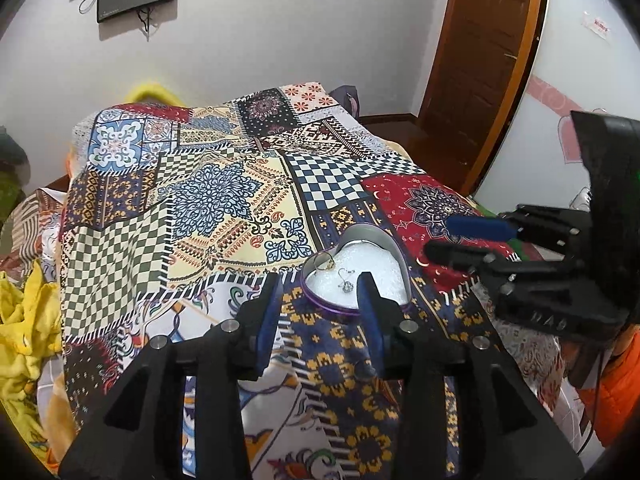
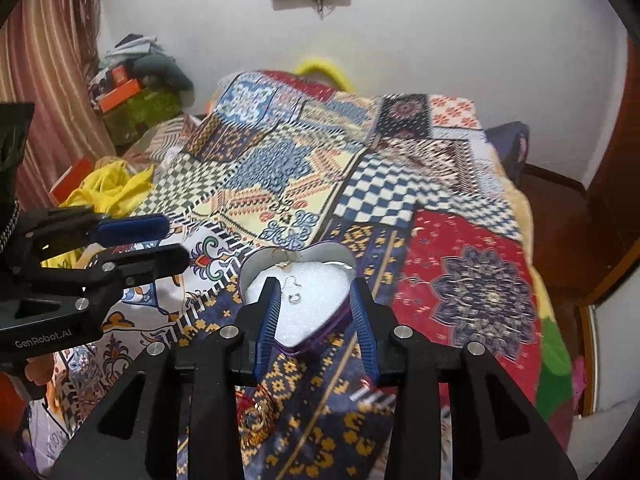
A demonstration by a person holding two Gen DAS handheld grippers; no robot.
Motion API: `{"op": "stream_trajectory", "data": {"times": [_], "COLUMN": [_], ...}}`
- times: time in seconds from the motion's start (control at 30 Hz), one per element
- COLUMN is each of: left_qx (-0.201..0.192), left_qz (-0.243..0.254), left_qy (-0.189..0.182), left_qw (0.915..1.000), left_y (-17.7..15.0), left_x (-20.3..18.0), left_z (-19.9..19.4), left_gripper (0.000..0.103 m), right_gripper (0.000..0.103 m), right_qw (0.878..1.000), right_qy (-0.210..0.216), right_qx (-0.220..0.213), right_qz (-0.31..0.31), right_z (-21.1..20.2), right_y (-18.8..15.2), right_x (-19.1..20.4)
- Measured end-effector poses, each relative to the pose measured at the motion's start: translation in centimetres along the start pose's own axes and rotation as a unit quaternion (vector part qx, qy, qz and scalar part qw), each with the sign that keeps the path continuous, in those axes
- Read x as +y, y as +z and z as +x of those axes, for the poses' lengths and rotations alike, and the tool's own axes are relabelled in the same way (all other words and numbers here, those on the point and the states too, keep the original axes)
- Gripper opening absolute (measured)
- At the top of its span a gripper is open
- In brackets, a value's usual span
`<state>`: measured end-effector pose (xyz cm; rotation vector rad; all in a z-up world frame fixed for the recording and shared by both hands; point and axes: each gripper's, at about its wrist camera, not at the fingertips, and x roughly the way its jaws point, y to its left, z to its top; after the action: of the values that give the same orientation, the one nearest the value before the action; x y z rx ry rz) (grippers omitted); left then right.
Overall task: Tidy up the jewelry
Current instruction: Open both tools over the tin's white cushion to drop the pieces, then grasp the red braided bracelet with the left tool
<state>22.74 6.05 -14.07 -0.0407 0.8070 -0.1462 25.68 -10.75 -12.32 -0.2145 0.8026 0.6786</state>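
Your left gripper [image 1: 320,300] and right gripper [image 2: 316,308] both hold their fingers apart, gripping nothing, poised just short of the heart-shaped tin [image 1: 394,248]. Inside, on white padding, lie a gold ring [image 1: 326,262] and a silver earring [image 1: 345,285]. The tin rests on a patchwork bedspread [image 1: 224,200]; more jewelry [image 2: 258,414] lies beneath your right gripper.

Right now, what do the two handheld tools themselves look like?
Both tools are matte black angular frames with silver round bolts. Each carries two fingers faced with ribbed blue pads. The left tool has "GenRobot.AI" in pale letters on its side. The right tool looks the same build; a thin dark cable hangs below its body.
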Motion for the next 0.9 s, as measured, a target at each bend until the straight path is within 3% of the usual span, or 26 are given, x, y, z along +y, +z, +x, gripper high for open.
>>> {"op": "stream_trajectory", "data": {"times": [0.37,0.63,0.9], "left_qx": [0.02,0.06,0.071], "left_qz": [0.004,-0.007,-0.028], "left_qy": [-0.004,-0.027,-0.037], "left_qw": [0.9998,0.9979,0.9964], "left_y": [-3.3,-6.8,-8.2], "left_x": [-1.3,-2.0,-2.6], "left_z": [-1.9,-1.0,0.4], "left_gripper": [0.039,0.039,0.039], "right_gripper": [0.035,0.035,0.035], "right_qw": [0.999,0.999,0.998], "right_qy": [-0.038,-0.029,-0.023], "right_qx": [-0.015,0.016,0.051], "right_qz": [0.014,0.025,0.027], "right_z": [-3.8,-3.1,-1.4], "right_y": [-2.4,-5.5,-7.8], "right_x": [-0.1,0.6,1.4]}}
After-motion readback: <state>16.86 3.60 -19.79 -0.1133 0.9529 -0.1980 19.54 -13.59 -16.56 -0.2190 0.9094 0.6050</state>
